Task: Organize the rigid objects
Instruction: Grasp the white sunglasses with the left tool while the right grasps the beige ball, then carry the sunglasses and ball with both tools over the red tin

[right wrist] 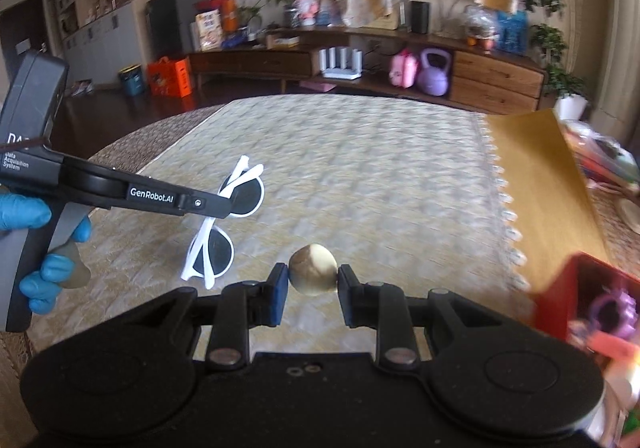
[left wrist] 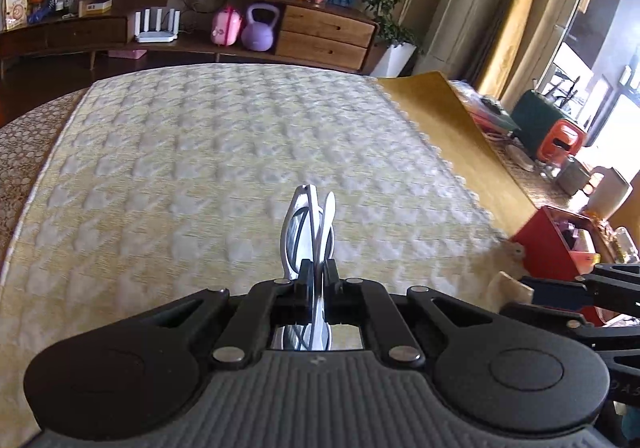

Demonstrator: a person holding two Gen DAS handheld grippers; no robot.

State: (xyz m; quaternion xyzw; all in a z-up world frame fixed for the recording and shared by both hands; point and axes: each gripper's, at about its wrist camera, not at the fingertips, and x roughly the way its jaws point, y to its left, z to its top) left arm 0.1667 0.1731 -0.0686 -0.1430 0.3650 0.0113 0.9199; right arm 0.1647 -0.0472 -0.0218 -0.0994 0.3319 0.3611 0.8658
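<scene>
Two grippers are seen over a quilted yellow-and-white bedspread (right wrist: 380, 176). The left gripper (left wrist: 316, 270) is closed tight on a pair of white sunglasses (left wrist: 308, 224), whose folded frame is pinched edge-on between the two black fingers (left wrist: 306, 272). In the right wrist view the same sunglasses (right wrist: 224, 224) are seen held up off the bedspread at the left, dark lenses facing the camera, with the white arms folded and pointing up toward the far side. The left gripper (right wrist: 228, 208) is gripped by a hand in a blue glove (right wrist: 44, 244) at the near left edge.

The right gripper (right wrist: 312, 280) is held partly open, and a round, pale beige object (right wrist: 313, 269), smooth like a shell or pebble, is seen between its blue-padded fingers (right wrist: 279, 296). The object appears just touched on each side by the fingertips, but whether it is actually clamped or only resting on the bedspread cannot be told, as the picture is blurred there.

A red box (right wrist: 576, 288) with small coloured items inside is seen at the near right, beside the lace-edged border of the bedspread. In the left wrist view the red box (left wrist: 552, 248) lies at the right, with the right gripper (left wrist: 560, 294) reaching in just in front of it. A wooden sideboard (left wrist: 324, 32) with a purple kettlebell (left wrist: 260, 28) is set along the far wall.
</scene>
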